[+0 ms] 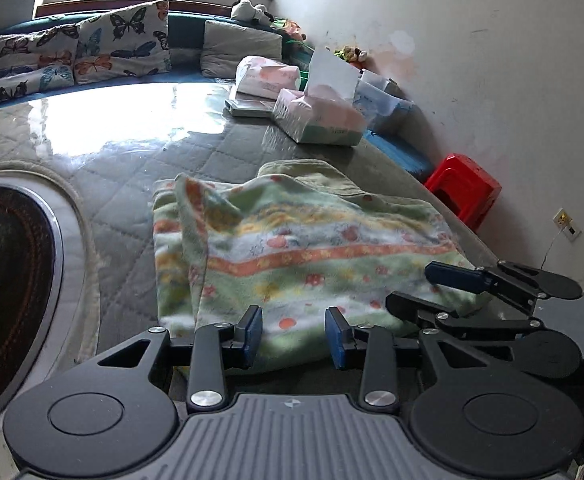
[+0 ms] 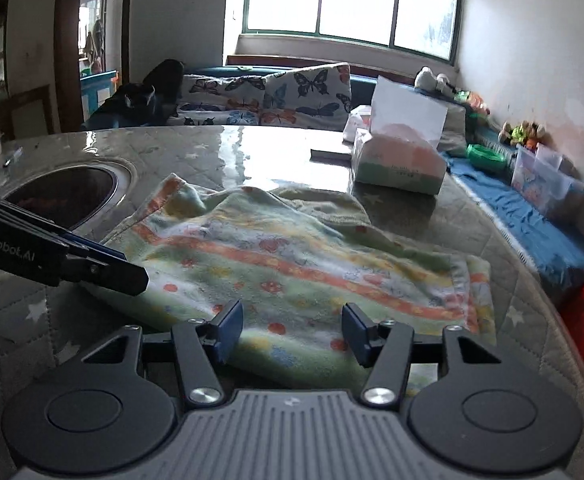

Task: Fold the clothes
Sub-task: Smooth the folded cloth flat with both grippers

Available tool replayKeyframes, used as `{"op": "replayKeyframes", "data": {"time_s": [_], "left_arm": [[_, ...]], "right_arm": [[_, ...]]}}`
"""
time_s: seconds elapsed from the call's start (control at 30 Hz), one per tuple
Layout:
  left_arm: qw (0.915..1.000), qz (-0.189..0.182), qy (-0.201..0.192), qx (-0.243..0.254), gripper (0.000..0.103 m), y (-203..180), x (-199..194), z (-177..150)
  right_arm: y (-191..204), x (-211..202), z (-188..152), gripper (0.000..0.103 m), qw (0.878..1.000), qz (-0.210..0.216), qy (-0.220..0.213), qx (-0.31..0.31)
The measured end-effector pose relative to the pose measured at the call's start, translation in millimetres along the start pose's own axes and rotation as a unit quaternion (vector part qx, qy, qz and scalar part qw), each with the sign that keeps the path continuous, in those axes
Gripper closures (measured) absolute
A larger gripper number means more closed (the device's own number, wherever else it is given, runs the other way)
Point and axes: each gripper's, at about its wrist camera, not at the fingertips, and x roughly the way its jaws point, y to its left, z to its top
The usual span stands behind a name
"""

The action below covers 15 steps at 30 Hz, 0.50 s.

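At the near edge of the worktop [image 2: 472, 216], the left tongs [image 1: 294, 334] and the right tongs [image 2: 292, 330] are both seen spread apart, with nothing clamped between their blue pads. Each pair is held low over the near hem of the striped, floral-printed towel [image 1: 292, 248], which lies just ahead of and partly beneath the fingertips; whether the pads touch the cloth cannot be told. The two tongs are set side by side, the right just beside the left.

The towel is spread loosely on the quilted cover under its glossy clear sheet, already doubled in part, with a raised ridge along its left side and a plain green layer showing at the far edge.

A slip is judged likely if only the top layer is pinched at the hem: the lower layer would be left behind and the fold would be skewed. The slick sheet may also let the whole towel slide. Collision between the two closely placed tongs is a further risk.

Beyond the towel, a tissue pack [image 1: 320, 116] stands well apart, and a recessed round hob [image 1: 7, 280] lies to the left.
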Motion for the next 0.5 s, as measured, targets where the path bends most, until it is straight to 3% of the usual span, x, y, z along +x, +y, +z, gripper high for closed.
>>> {"op": "replayKeyframes", "data": {"time_s": [0.13,0.3,0.37,0.5], "left_arm": [[1.0,0.002,-0.006,-0.001,0.062,0,-4,-2],[1.0,0.001,-0.006,-0.008,0.06,1,-6,-6],[0.9999,-0.001,-0.008,-0.013,0.051,2,-11,-7],[0.9998,0.008,-0.015,-0.011,0.039,0,-19,-10]], "right_arm": [[3,-7,3,0.042,1.0,-0.001,-0.019,0.008],[7,0,-3,0.037,1.0,0.003,-0.005,0.011],[6,-4,-4,0.035,1.0,0.003,-0.011,0.02],[3,-12,-7,0.023,0.999,-0.001,-0.019,0.042]]}}
